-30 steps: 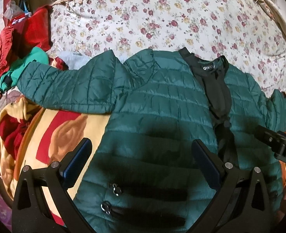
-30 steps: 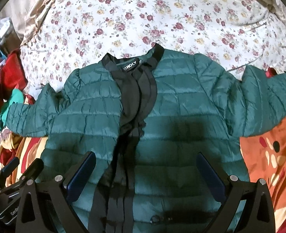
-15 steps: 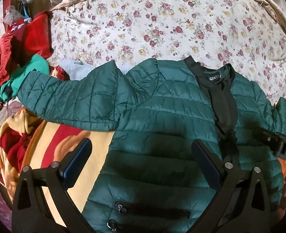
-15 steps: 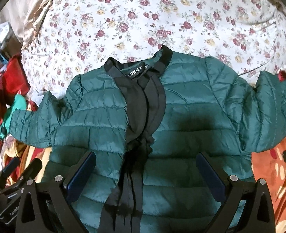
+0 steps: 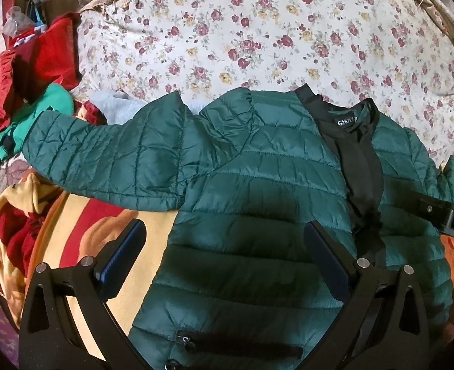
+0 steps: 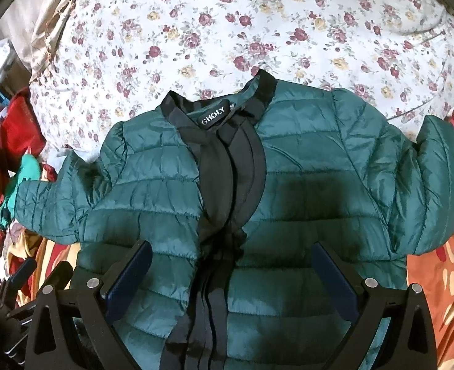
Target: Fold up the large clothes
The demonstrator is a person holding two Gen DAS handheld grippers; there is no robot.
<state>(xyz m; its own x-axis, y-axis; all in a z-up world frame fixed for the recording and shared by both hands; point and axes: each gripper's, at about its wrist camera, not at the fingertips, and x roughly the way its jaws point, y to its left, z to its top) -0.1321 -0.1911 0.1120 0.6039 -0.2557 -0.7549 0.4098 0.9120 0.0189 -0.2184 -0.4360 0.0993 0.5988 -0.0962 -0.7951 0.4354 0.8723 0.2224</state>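
Both grippers have drawn back toward the hem: left gripper (image 5: 224,256) and right gripper (image 6: 231,274) hover spread, empty, above the green jacket (image 6: 304,191), flat, sleeves outstretched, unfolded.

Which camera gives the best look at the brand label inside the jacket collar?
The right wrist view: the brand label sits near the middle of the picture, facing the camera, with its white lettering readable. In the left wrist view the label is smaller, off to the right, and its last letters are cut off by the black collar.
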